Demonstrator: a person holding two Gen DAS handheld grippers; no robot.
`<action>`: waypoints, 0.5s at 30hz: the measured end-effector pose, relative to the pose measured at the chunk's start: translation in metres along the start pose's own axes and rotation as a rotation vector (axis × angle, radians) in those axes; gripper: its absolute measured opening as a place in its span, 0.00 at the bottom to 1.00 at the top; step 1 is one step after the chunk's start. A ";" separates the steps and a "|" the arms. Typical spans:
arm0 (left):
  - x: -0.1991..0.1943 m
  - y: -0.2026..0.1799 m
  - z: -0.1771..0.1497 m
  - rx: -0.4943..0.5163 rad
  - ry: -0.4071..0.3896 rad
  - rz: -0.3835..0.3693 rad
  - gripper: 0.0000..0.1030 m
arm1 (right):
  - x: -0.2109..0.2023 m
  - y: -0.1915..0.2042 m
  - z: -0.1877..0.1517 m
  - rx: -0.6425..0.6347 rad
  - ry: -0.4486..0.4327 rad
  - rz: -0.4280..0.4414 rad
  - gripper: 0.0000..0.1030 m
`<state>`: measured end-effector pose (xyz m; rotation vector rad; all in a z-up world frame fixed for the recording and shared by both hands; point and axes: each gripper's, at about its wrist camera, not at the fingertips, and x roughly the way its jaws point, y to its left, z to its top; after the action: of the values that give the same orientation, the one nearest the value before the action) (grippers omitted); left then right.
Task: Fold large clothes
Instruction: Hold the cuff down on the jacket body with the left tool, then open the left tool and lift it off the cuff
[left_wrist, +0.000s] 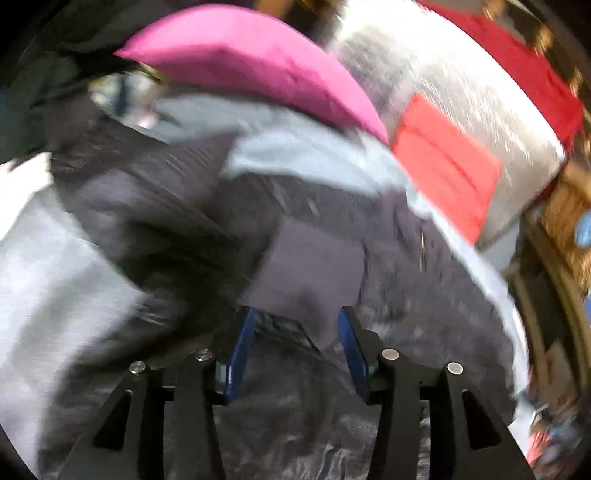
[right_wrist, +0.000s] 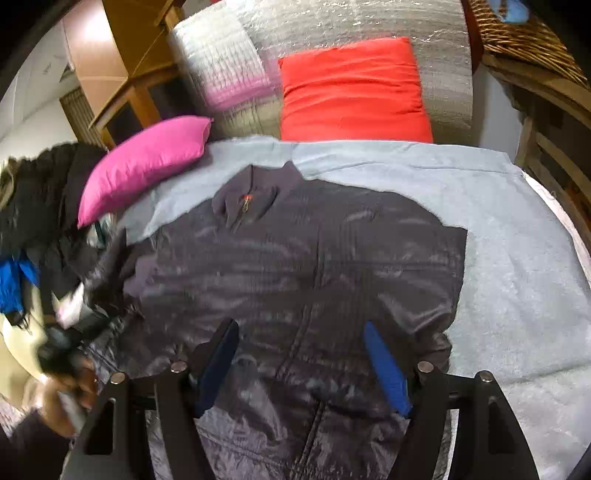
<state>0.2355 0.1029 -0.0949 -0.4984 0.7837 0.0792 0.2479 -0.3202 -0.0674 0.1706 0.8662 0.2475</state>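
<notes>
Jacket (right_wrist: 295, 266), dark grey-purple and quilted, lies spread front-up on a pale blue blanket (right_wrist: 517, 258) that covers the bed; collar toward the pillows, zip running down the middle, a small red zip pull (right_wrist: 246, 199) at the neck. No brand mark, label or lettering can be read anywhere on it, and the left wrist view is too motion-blurred to show any. Right gripper (right_wrist: 301, 365) hovers over the lower front of the jacket, its blue-padded fingers (right_wrist: 386, 369) wide apart with only the fabric surface seen beyond them, nothing held. Left gripper (left_wrist: 295, 347) is low over the jacket's left side; its fingers (left_wrist: 240, 354) stand partly apart, and a flap of smooth grey-purple fabric (left_wrist: 310, 273) sits between and just beyond them; the blur leaves it unclear whether the pads touch it. In the right wrist view a hand (right_wrist: 70, 384) appears at the lower left edge beside the jacket's sleeve, blurred. At the head of the bed: a magenta pillow (right_wrist: 144, 162) on the left, partly on the blanket, and a red-orange pillow (right_wrist: 354, 88) leaning on a silver quilted headboard cushion (right_wrist: 443, 55). Dark clothing (right_wrist: 40, 206) is piled left of the bed with a bright blue item (right_wrist: 14, 288) below it. A wicker basket (right_wrist: 524, 37) stands at upper right.
</notes>
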 end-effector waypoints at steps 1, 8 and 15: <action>-0.010 0.005 0.006 -0.023 -0.033 0.008 0.53 | 0.005 -0.009 -0.006 0.021 0.024 -0.009 0.72; -0.004 -0.030 0.035 0.076 -0.071 -0.003 0.55 | 0.035 -0.031 -0.011 0.073 0.068 -0.064 0.72; 0.087 -0.063 -0.005 0.395 0.051 0.271 0.55 | 0.044 -0.018 -0.001 0.013 0.099 -0.100 0.72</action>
<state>0.3098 0.0352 -0.1324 -0.0178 0.8883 0.1595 0.2769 -0.3251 -0.1046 0.1272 0.9723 0.1581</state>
